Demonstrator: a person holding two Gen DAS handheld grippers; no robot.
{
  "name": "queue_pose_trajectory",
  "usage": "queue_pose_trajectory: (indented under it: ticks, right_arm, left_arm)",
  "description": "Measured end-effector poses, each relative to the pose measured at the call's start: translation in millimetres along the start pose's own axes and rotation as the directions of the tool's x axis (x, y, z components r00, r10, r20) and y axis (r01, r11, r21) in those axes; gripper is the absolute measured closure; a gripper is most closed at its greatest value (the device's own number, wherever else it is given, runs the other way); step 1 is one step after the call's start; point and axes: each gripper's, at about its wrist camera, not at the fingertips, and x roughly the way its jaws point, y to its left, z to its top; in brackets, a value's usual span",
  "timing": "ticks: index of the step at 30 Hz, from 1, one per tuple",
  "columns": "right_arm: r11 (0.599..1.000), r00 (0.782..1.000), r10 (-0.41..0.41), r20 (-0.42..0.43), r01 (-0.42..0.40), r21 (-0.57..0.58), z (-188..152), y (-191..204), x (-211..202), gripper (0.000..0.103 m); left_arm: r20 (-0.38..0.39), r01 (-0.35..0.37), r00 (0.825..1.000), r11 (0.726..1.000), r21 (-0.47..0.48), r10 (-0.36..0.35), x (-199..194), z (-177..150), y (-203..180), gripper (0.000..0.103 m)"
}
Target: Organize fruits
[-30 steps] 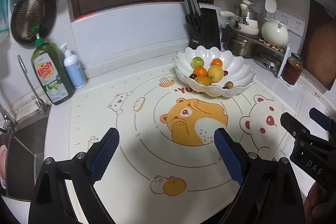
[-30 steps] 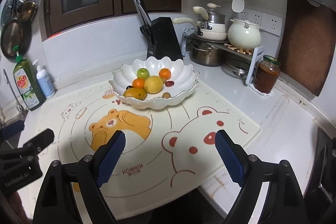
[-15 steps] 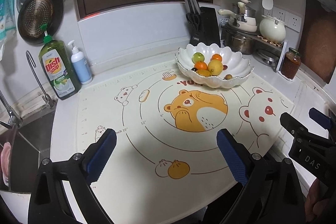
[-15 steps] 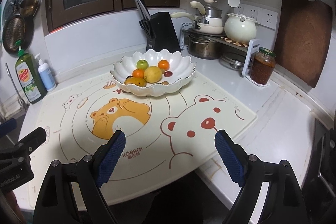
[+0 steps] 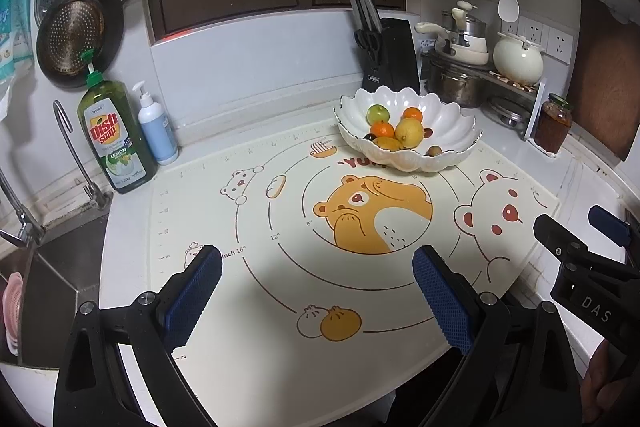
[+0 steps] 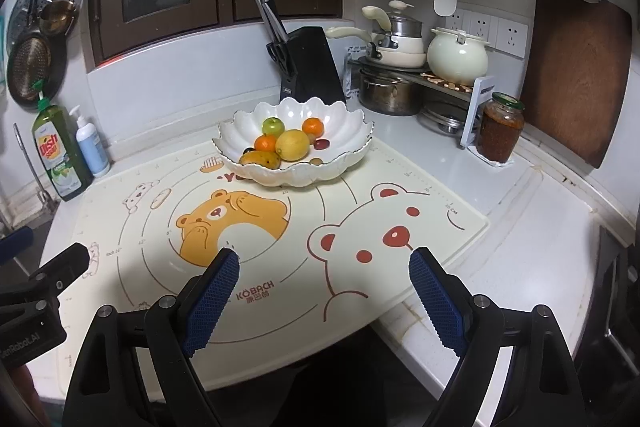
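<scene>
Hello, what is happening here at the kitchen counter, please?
A person holds two tongs over a cartoon bear mat on the counter. The left tongs and the right tongs are both open and empty; the left jaws have just been opening. All the fruit, such as the lemon and the green apple, lies in the white scalloped bowl at the back of the mat. Neither tongs touches any fruit.

A white scalloped bowl [image 6: 344, 147] stands upright at the far edge of the baking mat, holding all the fruit. Inside, a yellow lemon [image 6: 293, 144] sits central, a green apple [image 6: 273, 126] at 11 o'clock, one orange [image 6: 313, 126] at 1 o'clock, another orange [image 6: 265, 143] at 9 o'clock, and a mango [image 6: 260, 159] at 8 o'clock.
</scene>
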Motion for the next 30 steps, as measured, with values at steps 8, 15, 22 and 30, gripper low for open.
queue_pose_trajectory:
  ticks: [8,15,22,30]
  right_arm:
    - [1.000,1.000,0.000,0.000,0.000,0.000,-0.4,-1.1,0.4,0.015]
    - [1.000,1.000,0.000,-0.001,0.000,0.003,0.4,-0.5,0.2,0.015]
    - [1.000,1.000,0.001,-0.002,-0.001,0.003,0.8,-0.2,0.8,0.015]
    - [1.000,1.000,-0.001,-0.002,0.001,0.004,0.8,1.7,1.0,0.015]
  left_arm:
    - [0.002,-0.004,1.000,1.000,0.001,0.004,-0.2,1.1,-0.8,0.005]
    - [0.011,-0.008,1.000,1.000,0.003,0.008,-2.5,2.9,-1.1,0.005]
    - [0.008,-0.002,1.000,1.000,0.001,0.002,-1.7,2.8,0.0,0.006]
    - [0.010,-0.007,1.000,1.000,-0.001,0.007,-1.8,3.0,0.1,0.006]
